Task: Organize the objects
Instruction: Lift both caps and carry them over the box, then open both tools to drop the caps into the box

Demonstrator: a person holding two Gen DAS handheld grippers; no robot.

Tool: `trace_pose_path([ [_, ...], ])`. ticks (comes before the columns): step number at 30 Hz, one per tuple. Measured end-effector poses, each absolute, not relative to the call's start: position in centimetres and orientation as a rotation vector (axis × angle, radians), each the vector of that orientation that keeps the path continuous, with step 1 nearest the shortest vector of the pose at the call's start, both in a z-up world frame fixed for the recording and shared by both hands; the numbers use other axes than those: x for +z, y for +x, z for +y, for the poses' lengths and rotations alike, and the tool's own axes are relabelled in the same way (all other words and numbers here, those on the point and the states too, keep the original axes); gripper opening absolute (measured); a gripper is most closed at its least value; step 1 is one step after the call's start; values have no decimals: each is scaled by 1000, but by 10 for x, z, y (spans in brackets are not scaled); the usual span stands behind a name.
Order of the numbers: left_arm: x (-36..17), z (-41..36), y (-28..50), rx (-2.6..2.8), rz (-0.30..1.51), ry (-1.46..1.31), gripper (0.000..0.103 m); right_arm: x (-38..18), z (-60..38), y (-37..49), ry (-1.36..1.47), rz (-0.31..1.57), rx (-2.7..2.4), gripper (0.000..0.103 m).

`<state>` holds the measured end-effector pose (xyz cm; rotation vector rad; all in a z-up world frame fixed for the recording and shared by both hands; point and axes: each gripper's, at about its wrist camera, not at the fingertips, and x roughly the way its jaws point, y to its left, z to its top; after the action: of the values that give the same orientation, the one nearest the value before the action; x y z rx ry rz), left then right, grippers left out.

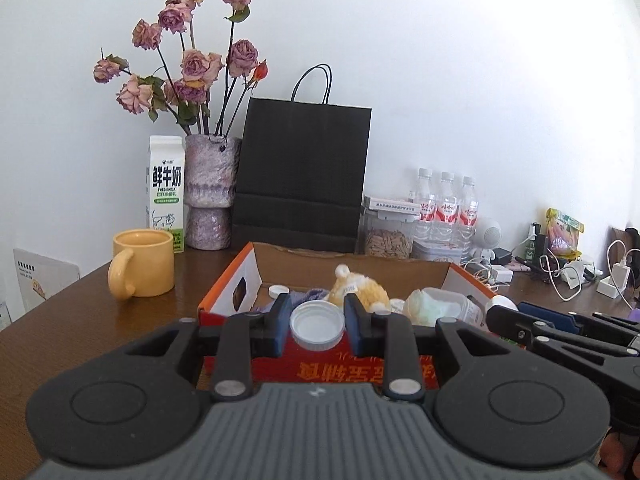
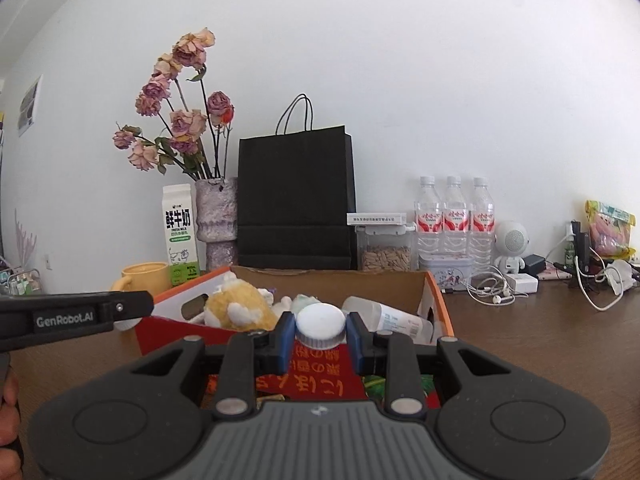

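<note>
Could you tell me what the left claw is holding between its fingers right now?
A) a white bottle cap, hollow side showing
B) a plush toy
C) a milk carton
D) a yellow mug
A: the left claw is shut on a white cap, hollow side toward the camera.

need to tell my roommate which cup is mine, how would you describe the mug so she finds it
Start at the black paper bag against the wall and go left past the vase of dried roses to the milk carton. The mug stands just before it, the only yellow cup there.
</note>
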<state>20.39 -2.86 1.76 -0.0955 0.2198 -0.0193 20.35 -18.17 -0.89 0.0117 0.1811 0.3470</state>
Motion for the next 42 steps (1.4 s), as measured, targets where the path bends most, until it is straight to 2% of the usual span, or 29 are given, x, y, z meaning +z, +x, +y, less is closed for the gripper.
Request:
trace_pose_path([
  [12, 45, -30, 270, 47, 192, -133, 29, 20, -148, 273, 45, 156, 322, 26],
  [25, 34, -25, 335, 37, 251, -156, 29, 2, -142, 328, 82, 195, 292, 26],
  [33, 28, -16, 346, 24, 277, -161, 30, -9, -138, 336, 64, 235, 286, 26],
  [35, 27, -17, 345, 14, 282, -160, 38, -11, -139, 334, 66, 240, 281, 27],
  [36, 26, -18, 343, 17, 280, -162, 66, -12, -140, 333, 70, 243, 282, 37],
  [37, 25, -17, 342, 25, 270, -166, 100, -13, -142, 331, 76, 246, 283, 57],
  [38, 25, -17, 338, 43, 249, -167, 103, -14, -144, 329, 81, 244, 277, 67],
  [39, 25, -17, 336, 56, 233, -162, 103, -14, -145, 326, 84, 231, 264, 85],
  [40, 25, -17, 335, 64, 234, -157, 103, -12, -147, 323, 85, 213, 254, 92],
  [42, 24, -15, 334, 68, 236, -167, 103, -11, -148, 319, 92, 191, 251, 95],
])
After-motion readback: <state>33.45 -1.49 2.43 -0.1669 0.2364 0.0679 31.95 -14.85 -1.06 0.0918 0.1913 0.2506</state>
